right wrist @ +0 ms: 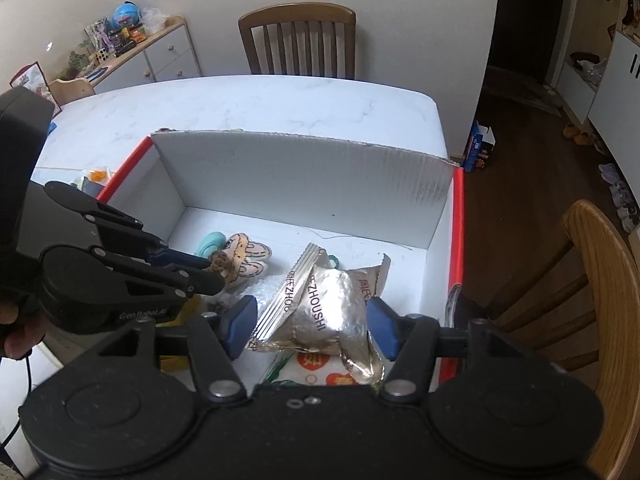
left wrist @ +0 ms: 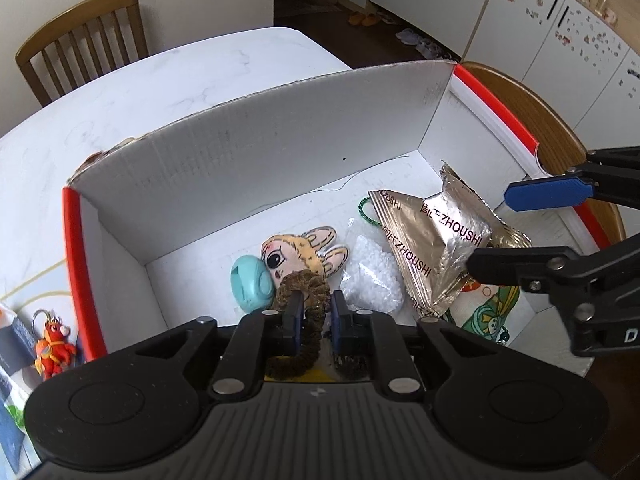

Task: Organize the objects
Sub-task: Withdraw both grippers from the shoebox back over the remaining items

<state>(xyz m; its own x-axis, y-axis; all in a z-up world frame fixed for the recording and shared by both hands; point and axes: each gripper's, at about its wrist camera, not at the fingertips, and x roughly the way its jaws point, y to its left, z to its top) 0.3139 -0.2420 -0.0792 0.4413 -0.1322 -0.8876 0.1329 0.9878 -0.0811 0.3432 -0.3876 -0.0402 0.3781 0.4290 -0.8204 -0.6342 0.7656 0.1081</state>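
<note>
A white cardboard box (left wrist: 256, 148) with red edges stands on the table. Inside lie a teal round case (left wrist: 250, 282), a cartoon-face plush (left wrist: 298, 254), a clear bag of white beads (left wrist: 370, 276) and gold ZHOUSHI snack packets (left wrist: 436, 236). My left gripper (left wrist: 314, 314) is shut on a brown fuzzy scrunchie (left wrist: 300, 292) and holds it over the box, above the plush. My right gripper (right wrist: 312, 326) is open and empty, its jaws wide on either side of the gold packets (right wrist: 332, 304). It shows at the right of the left wrist view (left wrist: 516, 232).
A red toy keychain (left wrist: 54, 346) lies on the table left of the box. The marble table (right wrist: 256, 104) stretches beyond the box. Wooden chairs stand at the far side (right wrist: 298, 40) and at the right (right wrist: 600, 296). A printed packet (left wrist: 490, 312) lies in the box's near corner.
</note>
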